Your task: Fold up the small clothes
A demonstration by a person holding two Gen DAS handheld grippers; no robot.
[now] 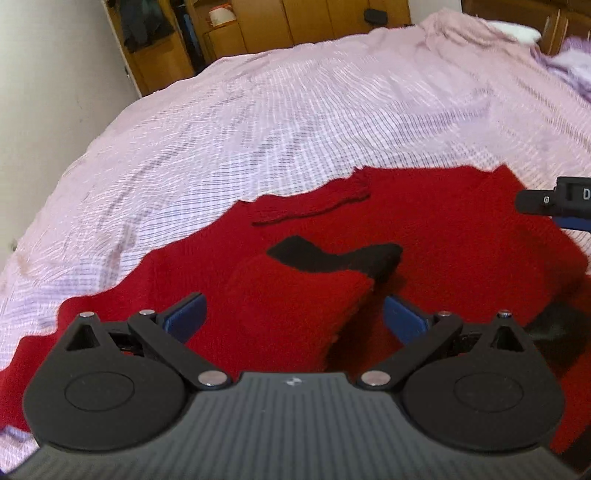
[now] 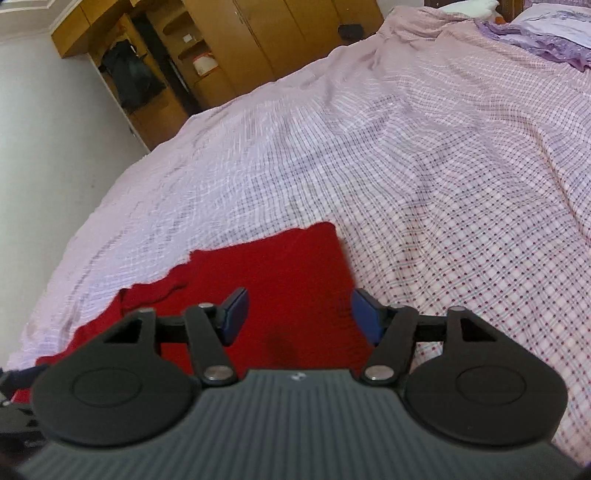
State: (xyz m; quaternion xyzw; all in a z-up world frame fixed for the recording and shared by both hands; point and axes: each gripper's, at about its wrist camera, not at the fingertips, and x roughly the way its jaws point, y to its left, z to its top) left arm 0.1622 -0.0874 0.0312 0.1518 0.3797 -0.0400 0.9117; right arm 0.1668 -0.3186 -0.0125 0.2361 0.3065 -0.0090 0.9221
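Observation:
A red knitted sweater (image 1: 424, 229) with black patches lies spread on the pink checked bed sheet (image 1: 295, 122). A raised fold of its red cloth sits between my left gripper's (image 1: 295, 315) blue pads (image 1: 186, 314). They stand wide apart and do not press on it, so the gripper is open. In the right wrist view, my right gripper (image 2: 300, 314) hovers open over the sweater's right part (image 2: 288, 266), near its far corner, with nothing pinched. The right gripper (image 1: 554, 201) also shows at the right edge of the left wrist view.
The bed sheet (image 2: 443, 166) stretches far ahead and to the right. Purple bedding (image 2: 546, 40) lies at the far right. Wooden wardrobes (image 2: 258, 33) and shelves stand beyond the bed's far edge, with a pale wall (image 2: 55, 129) on the left.

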